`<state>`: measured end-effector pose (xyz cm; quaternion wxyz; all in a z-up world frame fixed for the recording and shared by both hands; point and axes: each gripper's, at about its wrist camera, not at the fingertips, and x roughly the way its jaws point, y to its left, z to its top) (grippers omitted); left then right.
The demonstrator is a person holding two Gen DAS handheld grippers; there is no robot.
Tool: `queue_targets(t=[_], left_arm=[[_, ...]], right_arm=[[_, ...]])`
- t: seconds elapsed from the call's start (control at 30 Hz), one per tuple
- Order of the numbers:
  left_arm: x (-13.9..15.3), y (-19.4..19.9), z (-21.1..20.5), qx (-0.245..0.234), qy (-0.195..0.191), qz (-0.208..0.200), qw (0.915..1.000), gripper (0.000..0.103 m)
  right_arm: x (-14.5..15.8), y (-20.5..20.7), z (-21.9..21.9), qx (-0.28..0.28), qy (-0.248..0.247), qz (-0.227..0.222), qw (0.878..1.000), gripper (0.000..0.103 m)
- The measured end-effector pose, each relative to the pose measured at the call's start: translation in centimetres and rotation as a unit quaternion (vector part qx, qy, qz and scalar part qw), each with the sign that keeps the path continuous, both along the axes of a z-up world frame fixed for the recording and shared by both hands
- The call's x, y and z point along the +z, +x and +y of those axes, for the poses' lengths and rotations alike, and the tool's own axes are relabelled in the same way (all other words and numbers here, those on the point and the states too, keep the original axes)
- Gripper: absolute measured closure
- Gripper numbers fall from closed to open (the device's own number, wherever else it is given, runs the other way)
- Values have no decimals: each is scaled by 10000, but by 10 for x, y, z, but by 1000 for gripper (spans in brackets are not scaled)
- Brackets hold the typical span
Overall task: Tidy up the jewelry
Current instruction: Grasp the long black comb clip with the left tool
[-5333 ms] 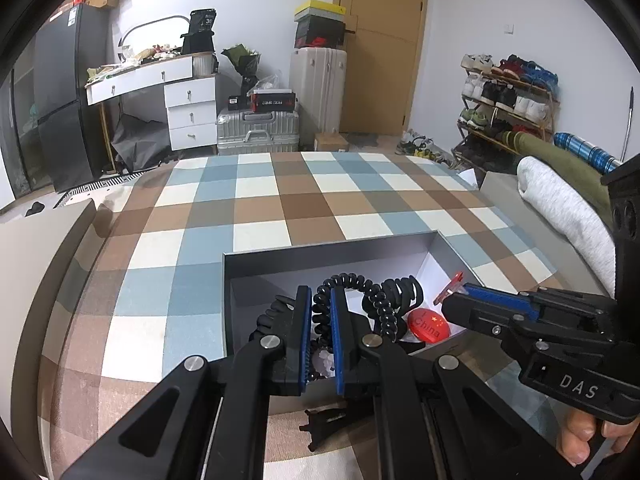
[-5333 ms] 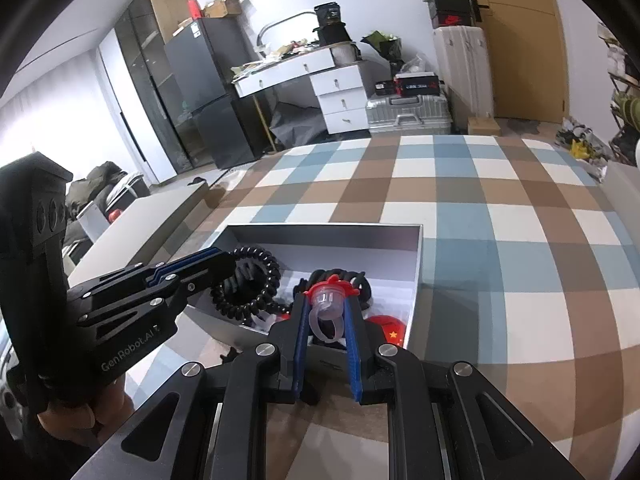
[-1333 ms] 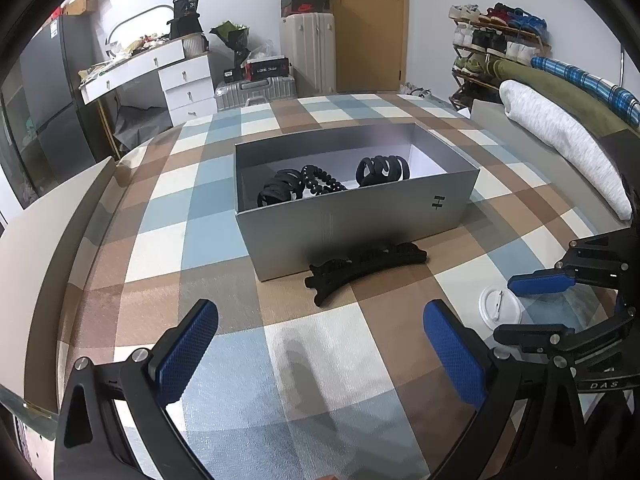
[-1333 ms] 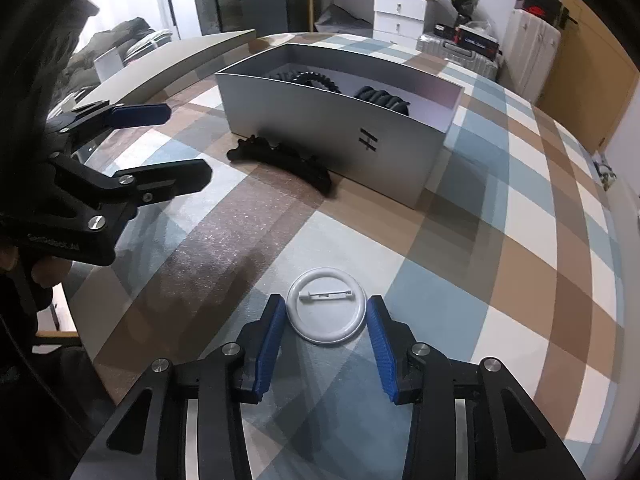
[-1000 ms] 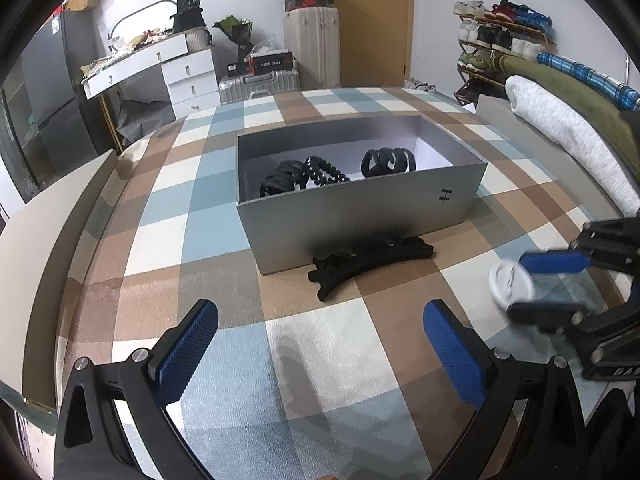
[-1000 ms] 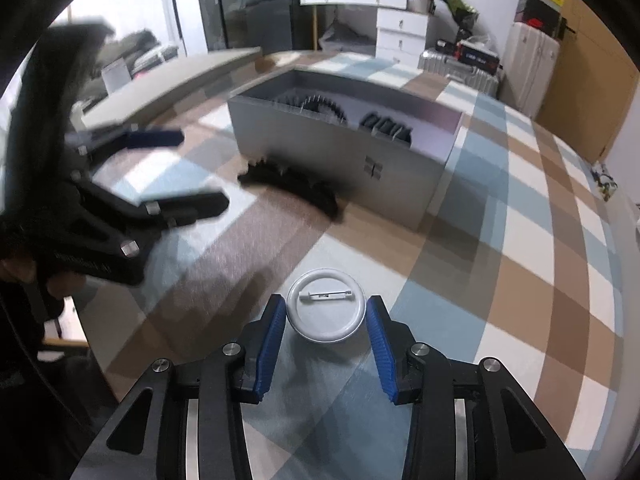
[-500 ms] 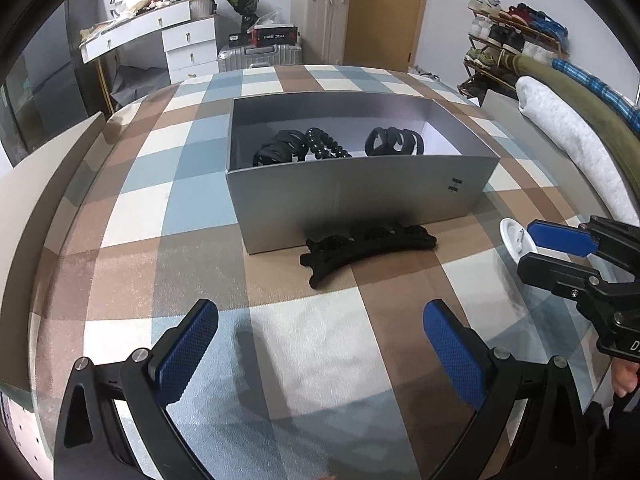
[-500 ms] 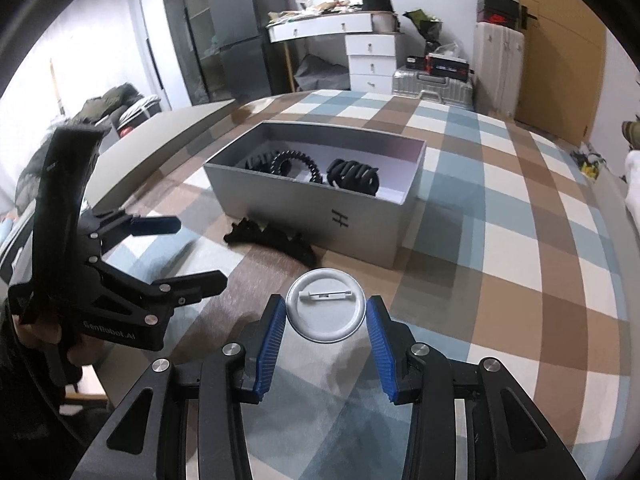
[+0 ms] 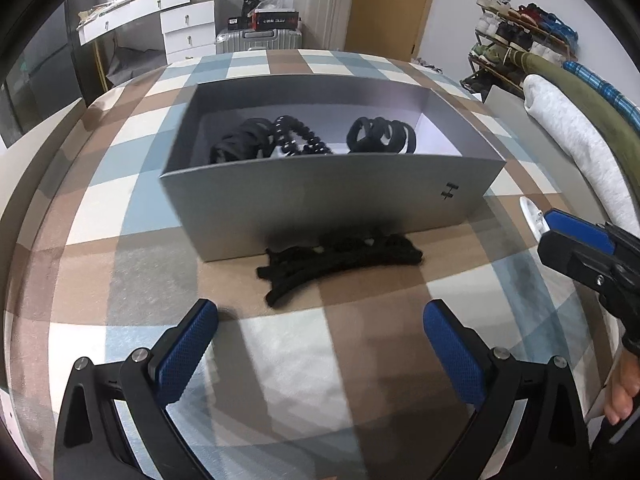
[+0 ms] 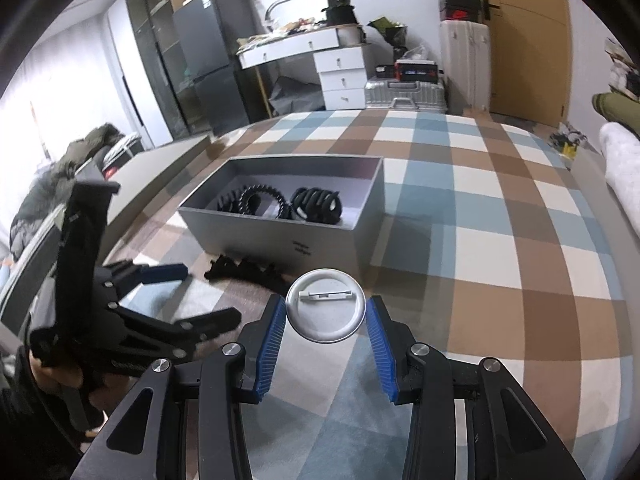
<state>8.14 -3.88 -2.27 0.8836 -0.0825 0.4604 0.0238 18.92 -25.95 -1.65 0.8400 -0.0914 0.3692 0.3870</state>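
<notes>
Checked table (image 10: 500,240) carries the grey box (image 9: 320,196), black coiled hair ties (image 9: 380,136) inside it. Just in front of the box lies a black hair claw (image 9: 340,262). Left gripper (image 9: 320,340) hangs spread wide before the claw. Right gripper (image 10: 326,320) pinches a white pin badge (image 10: 325,308), pin side up, in front of the box.
</notes>
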Motion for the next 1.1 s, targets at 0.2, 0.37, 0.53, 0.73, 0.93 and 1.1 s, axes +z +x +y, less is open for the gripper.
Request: queue_targets(t=[0.2,0.37,0.53,0.73,0.93,1.1], left_arm=[[-2,12,-12,136,230,156,9995,3],[-5,21,-18,358,514,285,9976,3],[-6,28,-19,527,520,339,9967,2],[-5,32,-19,660,516,354,9959,3],[-3,25,-17,508,532,271,9969,9],[-3,17,-17,357,564,164,9976,9]], right_arm=[[4,5,-8,-99,179,53,9998,62],[6,6,-10,-107,225,62,9997,62],[8,5,-11,-110,244,54,9996,62],[8,5,-11,-105,245,63,9996,62],[8,5,-10,-91,241,68,9996,62],[8,5,-9,-84,226,73,9997,62]])
